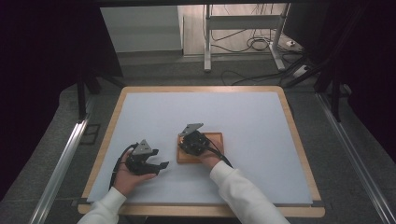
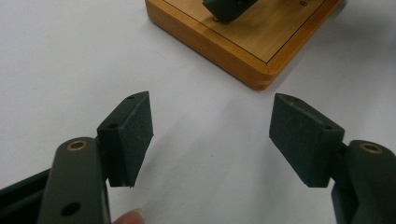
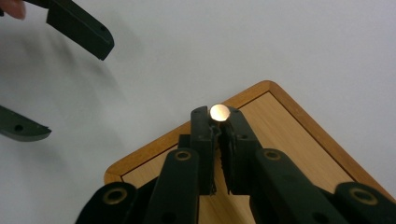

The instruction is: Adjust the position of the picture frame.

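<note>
So the wooden board (image 1: 215,139) sits just below the middle of the high view, on a big matte white sheet (image 1: 243,121) that covers a table with a light wood rim (image 1: 299,140). The board is a flat, honey-coloured square with rounded corners, fine straight grain and a thin dark groove running just inside its edge.

The right gripper (image 3: 218,117) hangs over the board near its corner, and its black jaws are almost together, pinching a small round peg or disc (image 3: 219,112) at the very tips. That pale round face looks smooth and catches the light; I can't tell whether it's wood or metal. The pads look ribbed on their inner faces.

The left gripper (image 2: 211,137) is off the board at lower left in the high view, over bare sheet, jaws wide apart with nothing between them. Its pads (image 2: 138,133) are blocky wedges with a grainy rubbery texture.

The left gripper view gives the board's thick side edge at the top of the frame; the right gripper view gives the peg and, in its upper left, the other gripper's spread jaws.
</note>
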Available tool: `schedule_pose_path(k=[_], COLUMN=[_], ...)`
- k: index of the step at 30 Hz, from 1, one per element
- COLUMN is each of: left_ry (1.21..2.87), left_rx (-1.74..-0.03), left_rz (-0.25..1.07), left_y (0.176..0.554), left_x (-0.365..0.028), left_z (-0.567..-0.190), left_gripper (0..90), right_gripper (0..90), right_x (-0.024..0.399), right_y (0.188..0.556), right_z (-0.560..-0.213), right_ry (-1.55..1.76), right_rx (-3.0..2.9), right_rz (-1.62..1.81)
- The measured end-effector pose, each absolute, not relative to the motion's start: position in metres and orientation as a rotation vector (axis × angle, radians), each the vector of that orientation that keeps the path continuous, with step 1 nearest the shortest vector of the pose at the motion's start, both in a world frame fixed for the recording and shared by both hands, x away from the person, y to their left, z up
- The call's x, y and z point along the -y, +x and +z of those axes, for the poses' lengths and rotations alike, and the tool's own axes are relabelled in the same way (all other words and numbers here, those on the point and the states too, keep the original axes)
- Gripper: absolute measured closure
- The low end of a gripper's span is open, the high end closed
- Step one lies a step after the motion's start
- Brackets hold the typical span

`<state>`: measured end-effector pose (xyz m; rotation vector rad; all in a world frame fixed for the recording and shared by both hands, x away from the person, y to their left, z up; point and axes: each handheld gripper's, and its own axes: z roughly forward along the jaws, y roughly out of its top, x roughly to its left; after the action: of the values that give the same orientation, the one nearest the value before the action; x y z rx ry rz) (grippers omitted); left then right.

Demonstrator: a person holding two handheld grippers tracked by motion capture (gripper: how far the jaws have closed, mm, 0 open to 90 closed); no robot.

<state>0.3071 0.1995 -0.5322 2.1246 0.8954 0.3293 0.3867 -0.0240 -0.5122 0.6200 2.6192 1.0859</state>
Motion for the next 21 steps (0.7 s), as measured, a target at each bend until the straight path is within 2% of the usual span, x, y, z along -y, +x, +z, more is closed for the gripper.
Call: schedule_pose_path(k=[2,6,9,12,15,18,21], left_ry=[2.126,2.133,2.133,2.139,2.142,2.143,2.141], left_rx=[-0.894,-0.889,-0.889,-0.883,-0.881,-0.883,-0.887], left_rz=[0.33,0.332,0.332,0.333,0.332,0.329,0.328], left_y=[0.307,0.307,0.307,0.307,0.307,0.307,0.307], left_x=[-0.199,-0.199,-0.199,-0.197,-0.196,-0.196,-0.197], left_z=[-0.532,-0.532,-0.532,-0.532,-0.532,-0.533,-0.533], left_gripper=[29.8,29.8,29.8,29.8,29.8,29.8,29.7], right_gripper=[62.8,49.2,43.2,42.0,53.9,75.9,86.3], right_x=[0.03,0.05,0.069,0.087,0.101,0.112,0.118], right_y=[0.386,0.388,0.392,0.398,0.408,0.419,0.429], right_z=[-0.506,-0.492,-0.483,-0.478,-0.479,-0.483,-0.488], right_ry=[0.619,0.669,0.723,0.797,0.859,0.886,0.91], right_rx=[-2.599,-2.551,-2.496,-2.445,-2.433,-2.411,-2.414], right_rz=[1.134,1.195,1.228,1.216,1.176,1.115,1.066])
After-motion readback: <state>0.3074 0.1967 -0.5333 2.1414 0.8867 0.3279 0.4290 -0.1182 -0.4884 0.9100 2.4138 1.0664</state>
